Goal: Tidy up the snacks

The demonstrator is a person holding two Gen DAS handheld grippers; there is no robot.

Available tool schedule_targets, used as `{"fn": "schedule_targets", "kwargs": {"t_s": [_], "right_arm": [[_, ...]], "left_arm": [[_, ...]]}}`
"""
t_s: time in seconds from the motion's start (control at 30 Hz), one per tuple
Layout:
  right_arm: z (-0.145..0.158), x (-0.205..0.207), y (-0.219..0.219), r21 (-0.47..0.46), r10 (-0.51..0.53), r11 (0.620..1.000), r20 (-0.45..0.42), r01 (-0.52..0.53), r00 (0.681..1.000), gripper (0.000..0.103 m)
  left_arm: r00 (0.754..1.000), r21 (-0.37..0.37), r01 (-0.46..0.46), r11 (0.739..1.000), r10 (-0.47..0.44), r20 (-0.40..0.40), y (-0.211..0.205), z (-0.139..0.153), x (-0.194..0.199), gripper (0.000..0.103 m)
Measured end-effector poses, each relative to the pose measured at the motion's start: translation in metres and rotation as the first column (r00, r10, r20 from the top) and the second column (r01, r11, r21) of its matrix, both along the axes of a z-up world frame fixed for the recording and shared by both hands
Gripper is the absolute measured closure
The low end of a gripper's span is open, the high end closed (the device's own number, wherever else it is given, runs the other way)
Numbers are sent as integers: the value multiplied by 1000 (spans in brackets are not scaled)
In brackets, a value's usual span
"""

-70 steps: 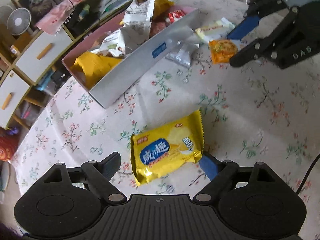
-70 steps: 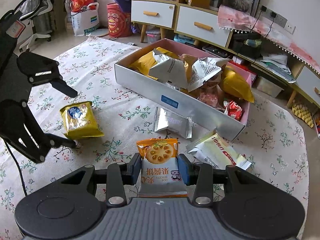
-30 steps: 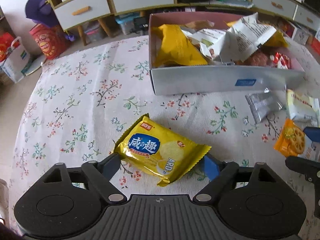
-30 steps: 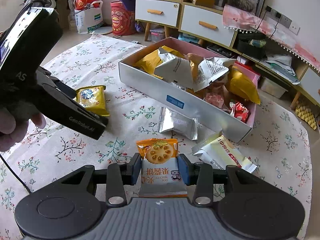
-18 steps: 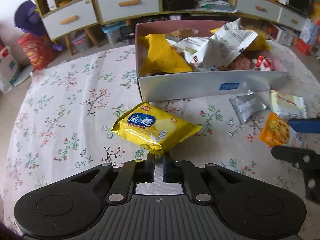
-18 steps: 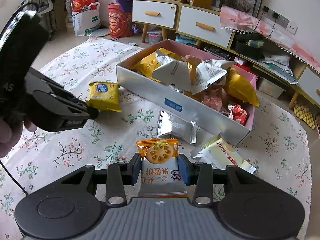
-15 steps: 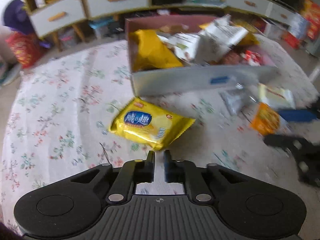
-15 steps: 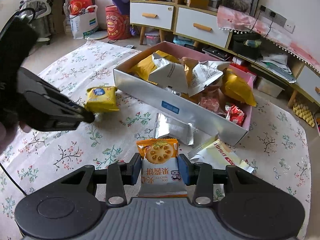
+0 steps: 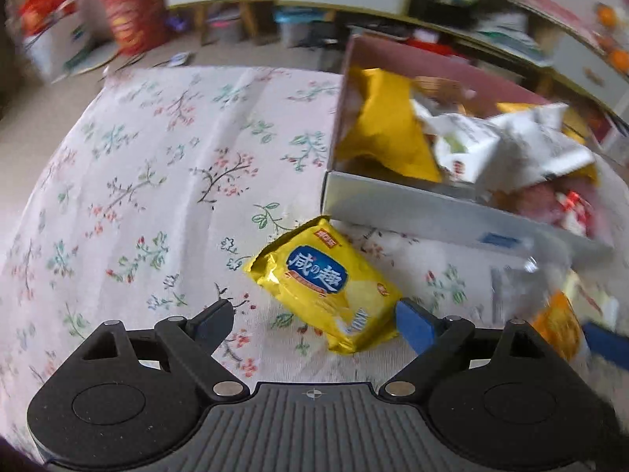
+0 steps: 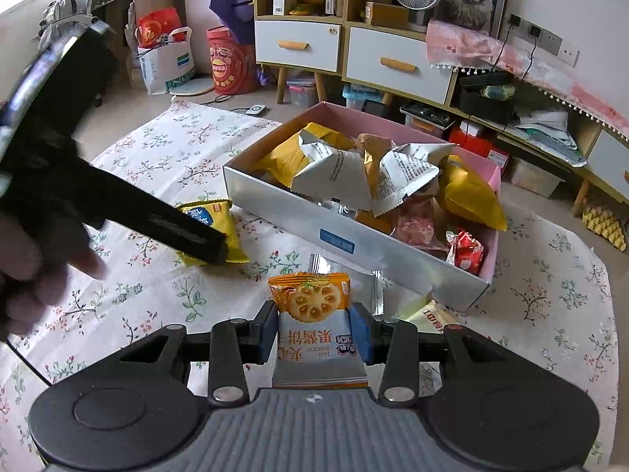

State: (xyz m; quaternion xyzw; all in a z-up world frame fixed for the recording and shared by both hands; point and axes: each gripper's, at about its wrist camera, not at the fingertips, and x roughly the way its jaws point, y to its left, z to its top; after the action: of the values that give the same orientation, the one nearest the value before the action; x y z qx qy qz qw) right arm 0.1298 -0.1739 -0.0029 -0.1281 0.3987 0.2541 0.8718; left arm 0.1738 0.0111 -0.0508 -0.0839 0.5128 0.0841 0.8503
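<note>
A: Left wrist cam: left gripper [image 9: 314,320] jaws spreading, nothing pinched. Crinkly yellow foil snack pack w/ blue oval label [image 9: 326,285] lies flat on the floral white tablecloth [image 9: 157,181] between the fingers; right blue pad [image 9: 414,324] just beside its edge, can't tell if touching.

B: And further out?

A: Silver-walled, pink-lined cardboard box [image 9: 412,206] ahead-right of the jaws, stuffed w/ snack bags.

B: Right wrist cam?

A: Right gripper [image 10: 314,336] clamped on an orange-and-white jam biscuit packet [image 10: 314,322], upright betw. its pads. Flat silver foil sachet [image 10: 365,281] just beyond, box past that.
</note>
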Motion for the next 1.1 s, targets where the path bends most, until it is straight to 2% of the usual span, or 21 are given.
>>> {"fn": "schedule_targets", "kwargs": {"t_s": [0.2, 0.27, 0.33, 0.4, 0.53, 0.73, 0.83, 0.87, 0.93, 1.0, 1.1], "right_arm": [[-4, 6, 0, 6, 1, 1000, -14, -1, 1000, 81], [-6, 7, 1, 2, 5, 1000, -17, -5, 1000, 81], [-7, 7, 2, -1, 8, 1000, -19, -8, 1000, 81], [-7, 6, 2, -4, 8, 1000, -18, -8, 1000, 81], [-7, 6, 2, -3, 7, 1000, -18, -7, 1000, 81], [-6, 3, 4, -4, 15, 1000, -18, -15, 1000, 81], [-6, 2, 6, -7, 21, 1000, -22, -21, 1000, 81], [-7, 1, 7, -8, 24, 1000, -23, -24, 999, 81], [-7, 0, 8, -10, 30, 1000, -25, -30, 999, 81], [-6, 0, 9, -10, 33, 999, -24, -33, 999, 81], [-6, 0, 8, -9, 28, 1000, -22, -28, 999, 81]], "left_arm": [[996, 55, -86, 995, 85, 30, -13, -7, 12, 12], [994, 55, -103, 993, 100, 43, -12, -8, 14, 18], [992, 45, -109, 993, 106, 68, -8, -8, 10, 43], [994, 75, -71, 995, 64, 91, -8, -7, 4, 55], [997, 66, 21, 998, -26, 79, 5, -4, -8, 61], [990, 51, 140, 989, -140, -6, 30, -2, -24, 60], [983, 15, 178, 984, -177, -40, 38, 1, -28, 56], [983, 0, 179, 984, -179, -47, 40, 3, -29, 52], [985, -8, 169, 986, -170, -30, 43, 8, -32, 28], [985, 42, 172, 984, -172, 4, 42, 14, -34, 23], [985, 110, 173, 979, -175, 9, 40, 14, -30, 22]]}}
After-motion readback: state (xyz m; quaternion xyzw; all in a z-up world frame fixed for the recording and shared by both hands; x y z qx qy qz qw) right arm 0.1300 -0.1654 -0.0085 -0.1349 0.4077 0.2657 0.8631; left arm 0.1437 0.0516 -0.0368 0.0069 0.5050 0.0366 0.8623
